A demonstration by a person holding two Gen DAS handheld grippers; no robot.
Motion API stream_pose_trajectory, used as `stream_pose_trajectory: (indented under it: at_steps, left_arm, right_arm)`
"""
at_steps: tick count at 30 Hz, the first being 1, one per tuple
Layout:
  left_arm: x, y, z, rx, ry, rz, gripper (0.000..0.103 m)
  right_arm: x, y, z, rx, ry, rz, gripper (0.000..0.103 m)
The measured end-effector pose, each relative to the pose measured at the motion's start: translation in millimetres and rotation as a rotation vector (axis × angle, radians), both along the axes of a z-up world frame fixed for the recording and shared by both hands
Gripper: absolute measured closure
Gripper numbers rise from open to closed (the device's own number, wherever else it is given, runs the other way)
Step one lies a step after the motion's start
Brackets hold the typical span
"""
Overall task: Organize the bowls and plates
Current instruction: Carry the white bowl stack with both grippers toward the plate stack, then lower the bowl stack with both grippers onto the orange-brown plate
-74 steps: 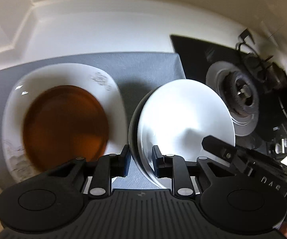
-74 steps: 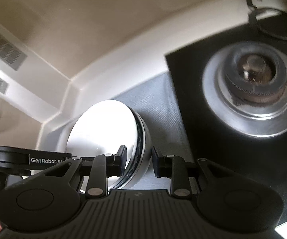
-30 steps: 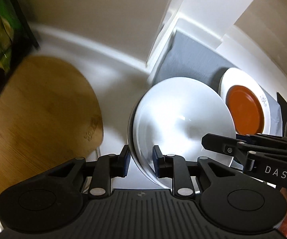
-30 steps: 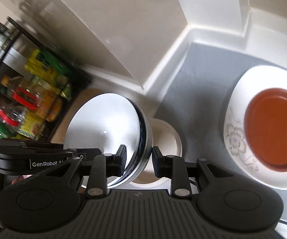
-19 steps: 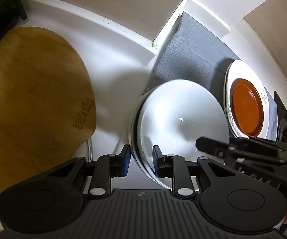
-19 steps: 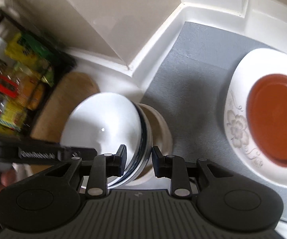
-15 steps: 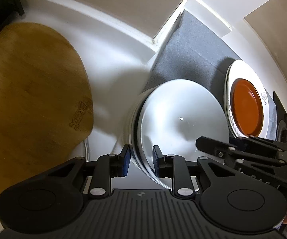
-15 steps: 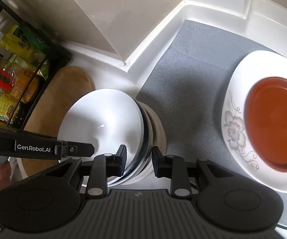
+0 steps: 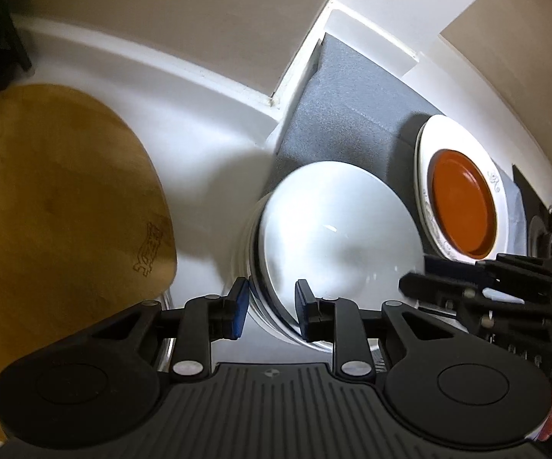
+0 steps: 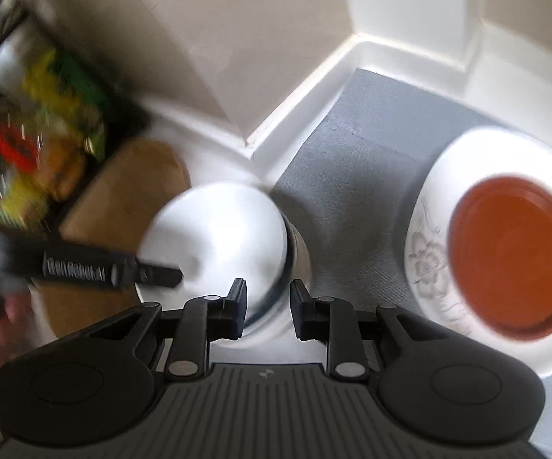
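Observation:
A stack of white bowls (image 9: 337,237) sits on the white counter next to the grey mat; it also shows in the right wrist view (image 10: 218,237). My left gripper (image 9: 272,308) straddles the stack's near rim, its jaws slightly apart from it. My right gripper (image 10: 268,306) straddles the opposite rim, jaws also slightly apart. An orange plate (image 9: 463,206) lies on a white floral plate (image 9: 425,160) on the mat; both show in the right wrist view, orange (image 10: 513,252) on white (image 10: 429,264).
A round wooden board (image 9: 57,206) lies left of the bowls. A grey mat (image 10: 352,176) covers the counter to the right. A rack of packets (image 10: 35,130) stands at far left. A stove burner (image 9: 547,225) is at far right.
Both grippers carried the bowls from near the stove to the counter beside the board and set them on the stack. The jaws have since widened off the rim; the right view is blurred by motion.

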State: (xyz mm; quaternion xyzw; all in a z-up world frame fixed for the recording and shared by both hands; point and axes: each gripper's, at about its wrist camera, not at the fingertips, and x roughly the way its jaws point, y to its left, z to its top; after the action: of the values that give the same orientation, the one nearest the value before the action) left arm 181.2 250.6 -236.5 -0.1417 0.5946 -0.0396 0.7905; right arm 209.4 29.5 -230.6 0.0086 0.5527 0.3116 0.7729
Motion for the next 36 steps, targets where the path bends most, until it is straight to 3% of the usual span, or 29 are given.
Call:
stream_pose_trajectory:
  at_steps: [5,9,11,13,19,22,26,30,36]
  left_arm:
    - [-2,-1,-5,0.012,-0.018,-0.005,0.074]
    - [-2,9,-8,-0.063,0.013,0.041,0.072]
    - [0,17,-10,-0.094,0.008,0.068,0.068]
    - [3,23,-13,-0.102,0.011,0.087,0.056]
    - [16,31,-46,-0.214,0.099,0.102,0.048]
    - [17,26,-62,-0.270,0.132,0.101,0.038]
    - [16,21,-72,-0.288,0.129,0.107,0.029]
    - [15,23,-73,-0.302,0.131,0.109,0.031]
    - [6,17,-55,-0.236,0.065,0.059,0.049]
  right_arm:
    - [-2,-1,-13,-0.011,0.015,-0.017,0.073]
    - [0,-7,-13,0.008,0.013,-0.071,0.072]
    - [5,-14,-15,0.050,0.043,-0.121,0.071]
    - [13,-21,-22,0.072,0.076,-0.163,0.069]
    - [24,-33,-55,0.137,0.196,-0.279,0.045]
    - [26,-27,-66,0.142,0.208,-0.270,0.044]
    - [29,-24,-87,0.199,0.281,-0.292,0.044]
    - [28,-31,-100,0.281,0.339,-0.362,0.044]
    - [20,-31,-85,0.230,0.265,-0.339,0.056]
